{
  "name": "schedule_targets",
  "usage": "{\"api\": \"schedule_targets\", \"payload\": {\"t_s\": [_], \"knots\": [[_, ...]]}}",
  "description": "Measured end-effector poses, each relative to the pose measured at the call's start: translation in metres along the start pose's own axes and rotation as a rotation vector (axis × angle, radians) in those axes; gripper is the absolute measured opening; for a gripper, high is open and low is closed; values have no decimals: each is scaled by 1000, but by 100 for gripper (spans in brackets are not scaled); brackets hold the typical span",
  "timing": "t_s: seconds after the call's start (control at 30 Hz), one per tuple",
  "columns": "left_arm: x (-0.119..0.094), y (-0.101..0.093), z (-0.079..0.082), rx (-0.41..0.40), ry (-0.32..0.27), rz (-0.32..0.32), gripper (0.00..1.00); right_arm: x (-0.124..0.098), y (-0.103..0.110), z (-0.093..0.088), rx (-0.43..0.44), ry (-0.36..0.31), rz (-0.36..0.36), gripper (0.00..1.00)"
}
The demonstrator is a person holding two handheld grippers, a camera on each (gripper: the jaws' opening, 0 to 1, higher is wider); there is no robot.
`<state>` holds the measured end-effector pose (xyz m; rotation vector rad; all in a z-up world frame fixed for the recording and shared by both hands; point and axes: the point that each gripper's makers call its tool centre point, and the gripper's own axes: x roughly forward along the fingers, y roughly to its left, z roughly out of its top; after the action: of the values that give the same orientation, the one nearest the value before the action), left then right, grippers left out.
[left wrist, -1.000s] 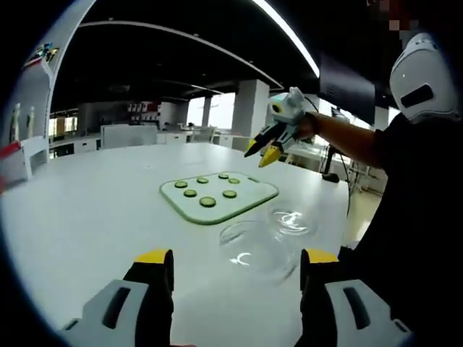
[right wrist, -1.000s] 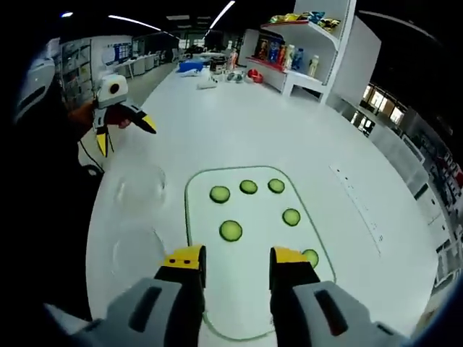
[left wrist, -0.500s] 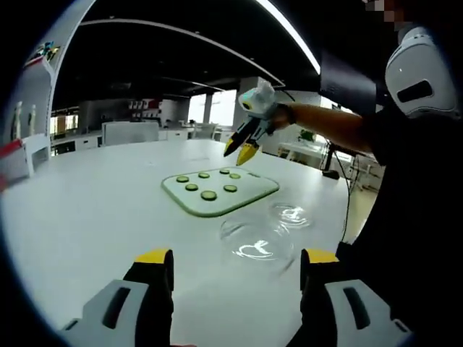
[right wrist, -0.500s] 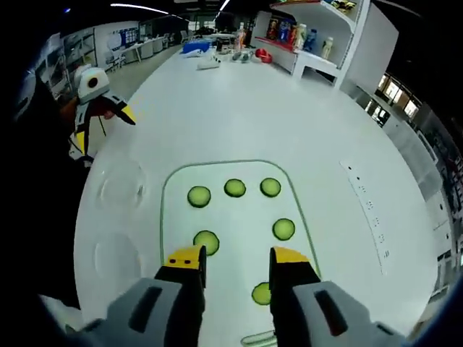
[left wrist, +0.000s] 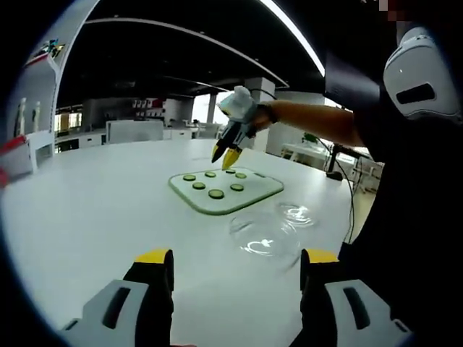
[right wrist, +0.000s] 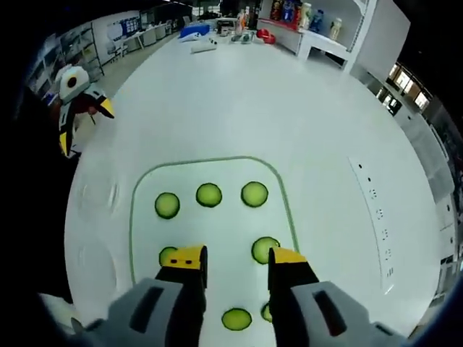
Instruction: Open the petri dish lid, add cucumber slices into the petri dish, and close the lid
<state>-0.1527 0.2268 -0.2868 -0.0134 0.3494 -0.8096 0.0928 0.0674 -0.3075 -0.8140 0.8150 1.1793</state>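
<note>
Now the right claw (right wrist: 233,264), jaws wide and empty, is hovering over the board (right wrist: 137,210); it should straddle one slice (right wrist: 265,249) squarely and pinch gently.

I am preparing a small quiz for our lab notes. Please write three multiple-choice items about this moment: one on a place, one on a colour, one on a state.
1. Where do the cucumber slices lie?
A. on the green-edged board
B. in the petri dish
C. on the bare table

2. What colour are the tips of the right gripper?
A. red
B. yellow
C. blue

3. How does the left gripper stand?
A. shut on a slice
B. shut on the lid
C. open, holding nothing

Answers:
1 A, all slices sit inside the board's green edge.
2 B, both tips show yellow in the right gripper view.
3 C, its jaws are apart with only table and clear dish pieces between.
</note>
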Motion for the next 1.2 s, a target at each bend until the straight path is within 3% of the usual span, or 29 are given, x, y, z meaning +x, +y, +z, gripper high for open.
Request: {"api": "schedule_targets", "payload": {"t_s": [0.6,0.9,1.2], "knots": [[-4,4,-8,-36,2,7,72,34,-2,34,-48,50,39,31],[-7,5,-12,-46,3,12,72,45,3,41,-75,86,50,29],[-9,7,-14,-50,3,17,72,49,10,37,-70,114,67,27]]}}
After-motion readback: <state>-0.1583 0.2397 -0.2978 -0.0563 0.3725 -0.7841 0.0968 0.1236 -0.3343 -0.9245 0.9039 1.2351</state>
